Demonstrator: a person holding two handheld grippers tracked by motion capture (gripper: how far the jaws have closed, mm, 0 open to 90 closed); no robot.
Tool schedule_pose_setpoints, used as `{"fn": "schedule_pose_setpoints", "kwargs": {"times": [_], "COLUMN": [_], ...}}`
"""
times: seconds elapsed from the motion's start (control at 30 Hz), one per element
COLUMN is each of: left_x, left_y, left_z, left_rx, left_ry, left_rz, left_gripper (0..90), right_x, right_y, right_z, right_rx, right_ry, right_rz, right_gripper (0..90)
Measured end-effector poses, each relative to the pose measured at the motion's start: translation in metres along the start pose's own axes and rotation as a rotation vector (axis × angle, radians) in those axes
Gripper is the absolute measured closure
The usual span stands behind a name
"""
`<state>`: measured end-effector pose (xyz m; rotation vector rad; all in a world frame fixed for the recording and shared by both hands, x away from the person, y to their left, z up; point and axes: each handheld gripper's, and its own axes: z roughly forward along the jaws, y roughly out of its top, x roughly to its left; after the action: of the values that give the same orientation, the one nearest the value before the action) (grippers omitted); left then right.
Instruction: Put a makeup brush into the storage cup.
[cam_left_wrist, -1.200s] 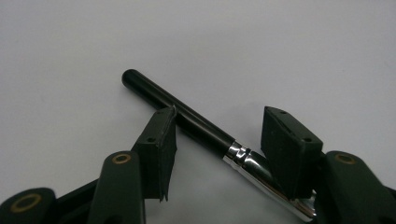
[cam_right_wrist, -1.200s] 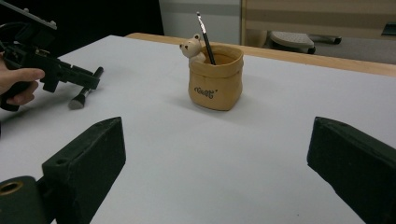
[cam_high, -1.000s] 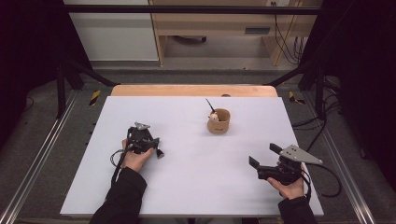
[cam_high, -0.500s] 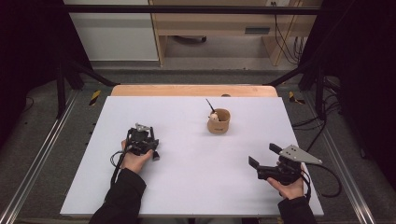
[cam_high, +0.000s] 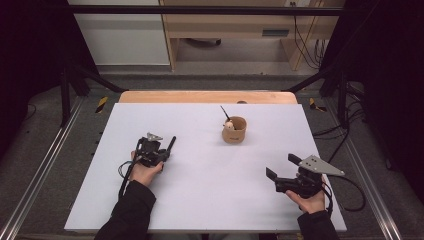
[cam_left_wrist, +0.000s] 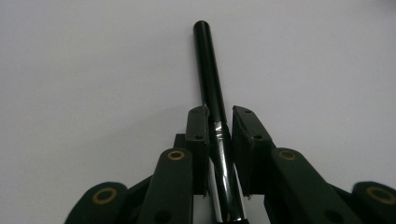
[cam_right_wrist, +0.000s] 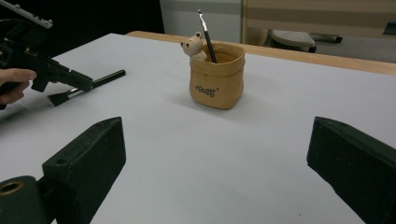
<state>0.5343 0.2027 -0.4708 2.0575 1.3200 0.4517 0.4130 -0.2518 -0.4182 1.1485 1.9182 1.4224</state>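
My left claw (cam_left_wrist: 219, 126) has just been closing and now pinches the makeup brush (cam_left_wrist: 212, 93) on the bench (cam_high: 200, 200). Right claw (cam_right_wrist: 219, 154) spread. The bear-trimmed pouch (cam_high: 234, 130) at two o'clock likely comes next.

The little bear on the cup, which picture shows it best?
The right gripper view: the little bear peeks over the tan cup, close and sharp. In the high view it is a tiny pale blob.

On the table (cam_high: 210, 200), the brush (cam_high: 170, 145) lies left of the cup (cam_high: 234, 130) holding another brush (cam_high: 225, 114).
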Motion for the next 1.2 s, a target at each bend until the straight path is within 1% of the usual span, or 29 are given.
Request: {"fn": "schedule_pose_setpoints", "kwargs": {"times": [0.2, 0.3, 0.37, 0.47, 0.5, 0.6, 0.7, 0.77, 0.8, 0.83, 0.93, 0.97, 1.13, 1.17, 1.2], "left_x": [0.0, 0.0, -0.002, -0.003, -0.003, -0.005, -0.008, -0.008, -0.008, -0.008, -0.006, -0.006, -0.003, -0.002, -0.002], "left_y": [0.001, 0.003, 0.004, 0.009, 0.012, 0.02, 0.026, 0.03, 0.03, 0.031, 0.031, 0.031, 0.031, 0.031, 0.031], "left_z": [-0.001, -0.001, -0.001, -0.004, -0.006, -0.008, -0.009, -0.006, -0.004, -0.003, 0.003, 0.005, 0.008, 0.009, 0.008], "left_rx": [0.011, 0.026, 0.023, 0.025, 0.031, 0.054, 0.077, 0.108, 0.123, 0.132, 0.168, 0.167, 0.204, 0.204, 0.207], "left_ry": [-0.015, -0.011, -0.015, -0.04, -0.049, -0.053, -0.046, -0.044, -0.036, -0.036, -0.032, -0.028, -0.036, -0.035, -0.04], "left_rz": [0.033, 0.053, 0.06, 0.068, 0.075, 0.097, 0.117, 0.126, 0.135, 0.132, 0.146, 0.139, 0.141, 0.143, 0.136], "left_gripper": [77.9, 77.6, 76.3, 64.7, 62.7, 54.2, 50.3, 49.0, 49.1, 49.3, 50.5, 51.5, 59.5, 60.1, 61.5], "right_x": [0.0, 0.0, 0.0, 0.0, 0.0, 0.0, 0.0, 0.0, -0.001, 0.0, 0.0, 0.0, -0.001, -0.001, -0.001], "right_y": [0.0, 0.0, 0.0, 0.0, 0.0, 0.0, 0.0, 0.001, 0.0, 0.0, 0.0, 0.0, 0.001, 0.0, 0.0], "right_z": [0.0, 0.0, 0.0, -0.001, -0.001, -0.001, -0.001, -0.001, -0.001, -0.001, -0.001, -0.001, -0.001, -0.001, -0.001], "right_rx": [0.001, 0.001, 0.001, 0.001, 0.0, 0.001, 0.0, -0.002, -0.003, -0.001, -0.001, 0.0, -0.001, -0.002, -0.002], "right_ry": [0.0, 0.0, -0.001, 0.001, -0.001, 0.0, 0.0, 0.001, 0.001, 0.0, 0.002, 0.002, 0.003, 0.005, 0.005], "right_rz": [-0.001, -0.002, -0.001, 0.008, 0.004, 0.003, 0.002, 0.002, -0.002, 0.001, 0.002, 0.002, 0.002, -0.001, -0.001], "right_gripper": [5.2, 5.3, 5.3, 5.3, 5.3, 5.3, 5.3, 5.4, 5.3, 5.3, 5.3, 5.4, 5.4, 5.4, 5.5]}}
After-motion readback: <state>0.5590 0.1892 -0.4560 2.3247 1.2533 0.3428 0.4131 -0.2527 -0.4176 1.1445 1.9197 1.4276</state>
